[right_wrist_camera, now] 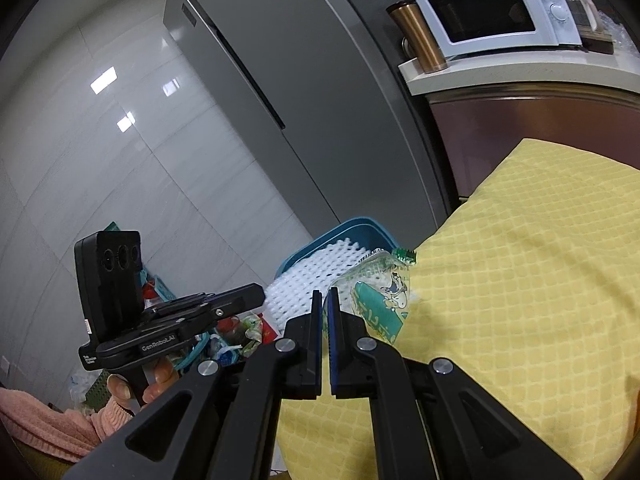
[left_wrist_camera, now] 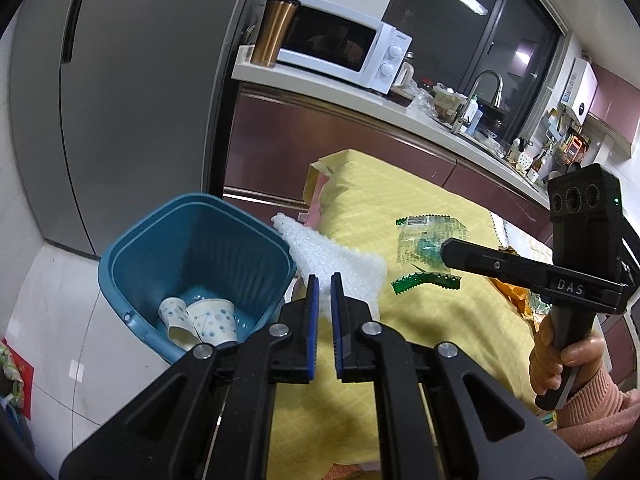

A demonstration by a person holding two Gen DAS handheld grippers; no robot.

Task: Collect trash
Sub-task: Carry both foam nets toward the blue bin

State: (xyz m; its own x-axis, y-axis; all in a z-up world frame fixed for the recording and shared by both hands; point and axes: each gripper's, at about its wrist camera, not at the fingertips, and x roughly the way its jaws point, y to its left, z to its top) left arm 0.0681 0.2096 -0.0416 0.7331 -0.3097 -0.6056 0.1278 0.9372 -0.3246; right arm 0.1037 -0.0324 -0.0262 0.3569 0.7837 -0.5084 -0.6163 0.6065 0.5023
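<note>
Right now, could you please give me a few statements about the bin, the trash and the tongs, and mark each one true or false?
1. The blue bin holds two paper cups. True.
2. The left tongs grip white foam netting. True.
3. The right tongs stand wide open. False: they are shut on a clear green-printed wrapper.
4. The tablecloth is red. False: it is yellow.
5. The microwave door is open. False: it is shut.

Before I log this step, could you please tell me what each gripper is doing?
Left gripper: shut on the white foam net.
Right gripper: shut on the clear green-printed wrapper.
</note>
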